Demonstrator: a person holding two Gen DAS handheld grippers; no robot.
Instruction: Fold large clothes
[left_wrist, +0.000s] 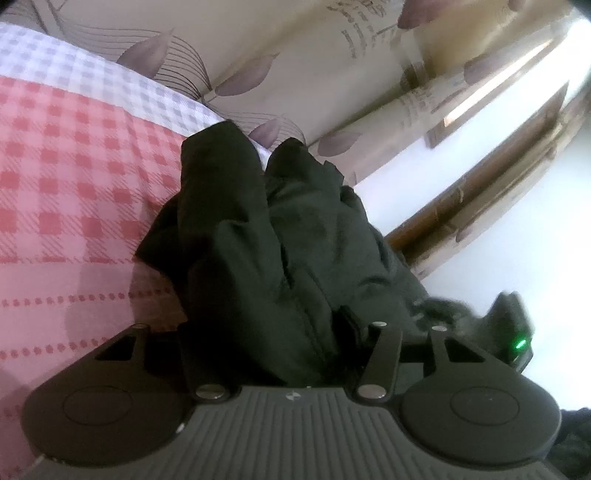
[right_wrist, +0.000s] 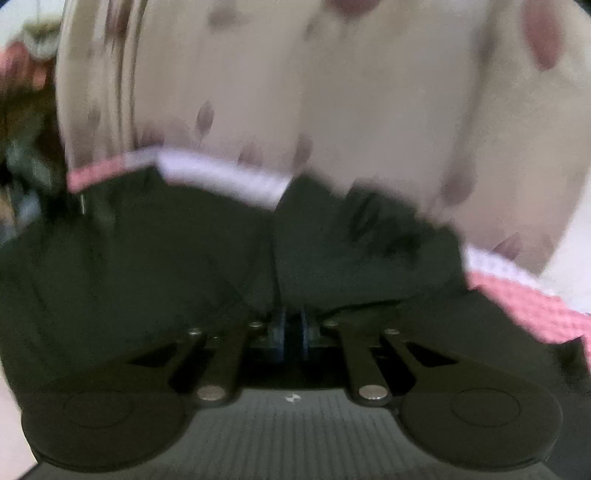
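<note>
Underneath, a pink-and-white checked bed sheet (left_wrist: 74, 177) carries the crumpled black garment (left_wrist: 280, 229), bunched near a leaf-patterned curtain (left_wrist: 258, 55). Left claw (left_wrist: 280, 354) has dark cloth filling its gap; its grip is unclear. Right claw (right_wrist: 293, 332) is pinched on the garment.

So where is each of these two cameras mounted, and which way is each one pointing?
Left wrist: sits on the left gripper, looking along it at the dark garment bunched on the checked bedsheet, leaf-print wall behind; the gripper's own linkage shows.
Right wrist: sits on the right gripper, blurred, facing the same garment and wall; blue-edged pads nearly together on the cloth.
Shared: garment, bedsheet, wall. The device with a green light may be the other gripper.
</note>
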